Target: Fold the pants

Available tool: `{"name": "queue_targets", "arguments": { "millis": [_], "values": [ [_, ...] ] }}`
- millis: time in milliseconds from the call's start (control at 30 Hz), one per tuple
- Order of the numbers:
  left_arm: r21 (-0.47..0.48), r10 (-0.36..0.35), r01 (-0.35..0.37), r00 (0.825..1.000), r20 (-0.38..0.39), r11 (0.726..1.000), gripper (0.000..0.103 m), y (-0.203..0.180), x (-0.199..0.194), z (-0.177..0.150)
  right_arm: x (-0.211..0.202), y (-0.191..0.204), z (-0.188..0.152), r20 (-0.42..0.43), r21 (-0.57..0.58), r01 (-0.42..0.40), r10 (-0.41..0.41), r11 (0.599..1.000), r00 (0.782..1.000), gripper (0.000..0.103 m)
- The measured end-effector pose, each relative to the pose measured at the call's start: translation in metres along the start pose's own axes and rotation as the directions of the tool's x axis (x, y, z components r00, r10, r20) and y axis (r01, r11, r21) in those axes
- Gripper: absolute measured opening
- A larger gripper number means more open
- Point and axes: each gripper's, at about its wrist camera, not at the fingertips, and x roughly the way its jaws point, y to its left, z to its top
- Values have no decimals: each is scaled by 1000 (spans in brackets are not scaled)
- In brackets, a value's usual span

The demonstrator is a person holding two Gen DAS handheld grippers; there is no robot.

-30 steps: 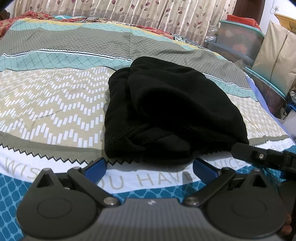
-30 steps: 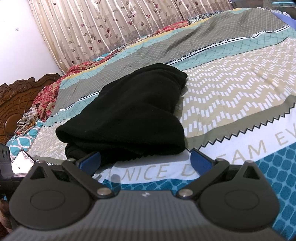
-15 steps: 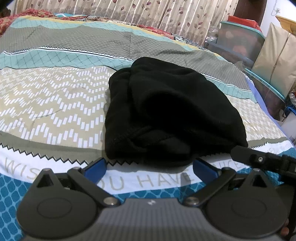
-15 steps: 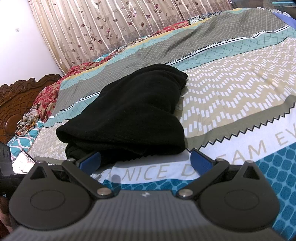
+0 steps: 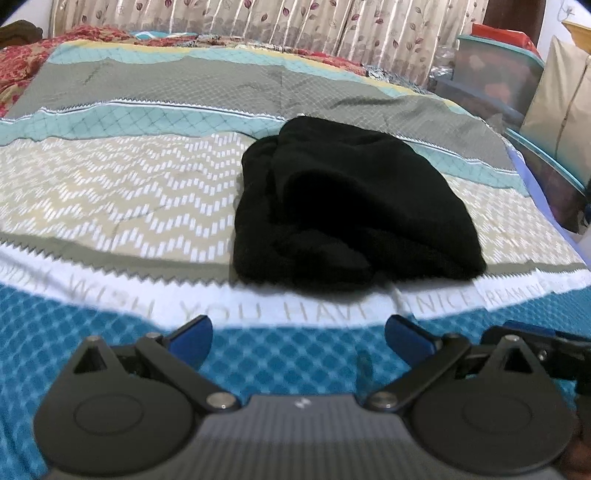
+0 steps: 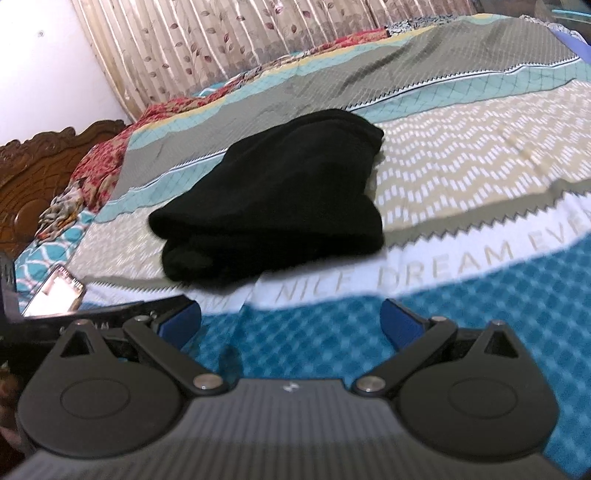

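Observation:
The black pants (image 5: 351, 210) lie folded in a thick bundle on the patterned bedspread (image 5: 122, 192); they also show in the right wrist view (image 6: 273, 206). My left gripper (image 5: 299, 338) is open and empty, a short way in front of the bundle, over the blue checked band. My right gripper (image 6: 290, 321) is open and empty too, also short of the bundle. The right gripper's arm shows at the right edge of the left wrist view (image 5: 535, 339); the left gripper shows at the left edge of the right wrist view (image 6: 103, 314).
Leaf-print curtains (image 5: 258, 18) hang behind the bed. Plastic storage boxes (image 5: 495, 66) and a beige bag (image 5: 561, 96) stand at the bed's right side. A carved wooden headboard (image 6: 40, 173) and a phone (image 6: 55, 291) are at the left of the right wrist view.
Both grippers have pulled back from the pants bundle toward the near edge of the bed; the bundle now looks farther away and lies untouched.

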Motion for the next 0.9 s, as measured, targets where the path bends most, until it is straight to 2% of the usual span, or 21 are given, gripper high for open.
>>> {"name": "queue_targets", "arguments": {
  "millis": [267, 433, 533, 733, 900],
  "values": [
    [8, -26, 27, 995, -95, 1000, 103, -13, -27, -24, -36, 17, -26, -79, -11, 12, -13, 1000, 997, 103],
    [25, -3, 7, 991, -134, 1000, 103, -18, -31, -39, -35, 23, -38, -148, -50, 41, -48, 998, 988, 103],
    [24, 12, -9, 989, -147, 1000, 103, -21, -31, -39, -34, 24, -40, -152, -67, 50, -60, 996, 987, 103],
    [-24, -7, 3, 985, -171, 1000, 103, -14, -31, -34, -36, 19, -41, -139, -20, 34, -37, 999, 990, 103],
    [-19, 1, -5, 983, -186, 1000, 103, -16, -28, -34, -37, 20, -44, -122, -17, 36, -38, 999, 992, 103]
  ]
}}
